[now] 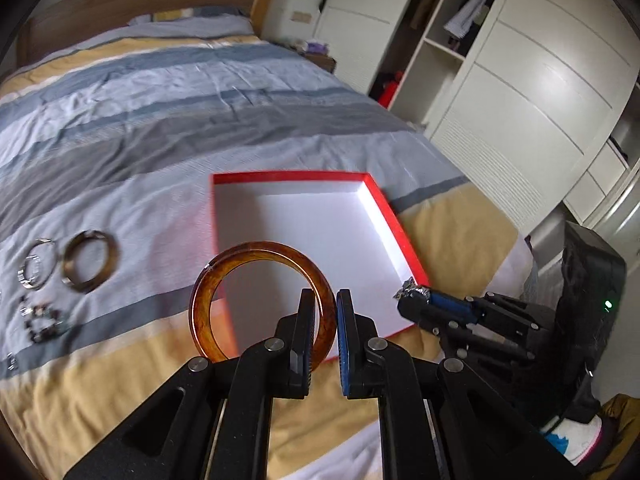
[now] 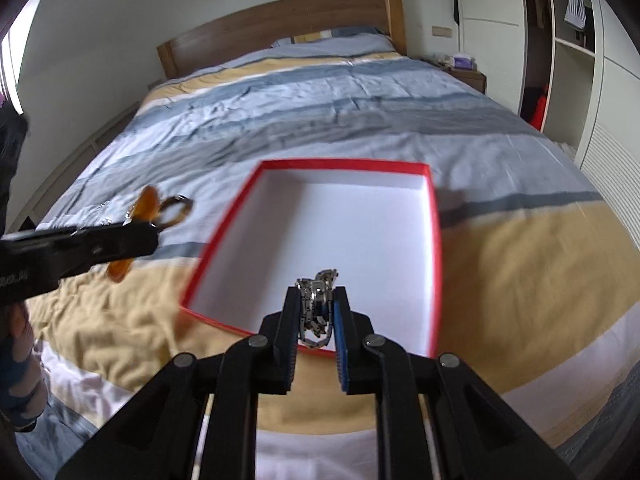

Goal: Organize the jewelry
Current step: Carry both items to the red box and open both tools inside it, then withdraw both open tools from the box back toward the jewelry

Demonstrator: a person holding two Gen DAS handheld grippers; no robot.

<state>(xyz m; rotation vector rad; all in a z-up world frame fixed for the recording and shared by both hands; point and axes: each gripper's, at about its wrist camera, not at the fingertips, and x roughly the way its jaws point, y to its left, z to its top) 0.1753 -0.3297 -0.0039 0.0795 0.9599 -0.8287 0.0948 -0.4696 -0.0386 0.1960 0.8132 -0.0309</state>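
A red box with a white inside point(image 1: 384, 196) point(image 2: 434, 208) lies open on the bed. My left gripper point(image 1: 325, 300) is shut on an amber bangle point(image 1: 240, 258), held upright above the box's near left corner; the bangle also shows in the right wrist view point(image 2: 147, 202). My right gripper point(image 2: 316, 298) is shut on a silver metal watch point(image 2: 318, 290), held above the box's near edge; it shows in the left wrist view point(image 1: 414, 294) at the box's right corner. A dark bangle point(image 1: 91, 261), a silver bracelet point(image 1: 36, 266) and a beaded bracelet point(image 1: 42, 320) lie on the bed, left.
The bed has a striped blue, grey and tan cover point(image 1: 160, 92) and a wooden headboard point(image 2: 280, 28). White wardrobes point(image 1: 520, 80) stand to the right. A nightstand with small items point(image 2: 464, 68) is by the headboard.
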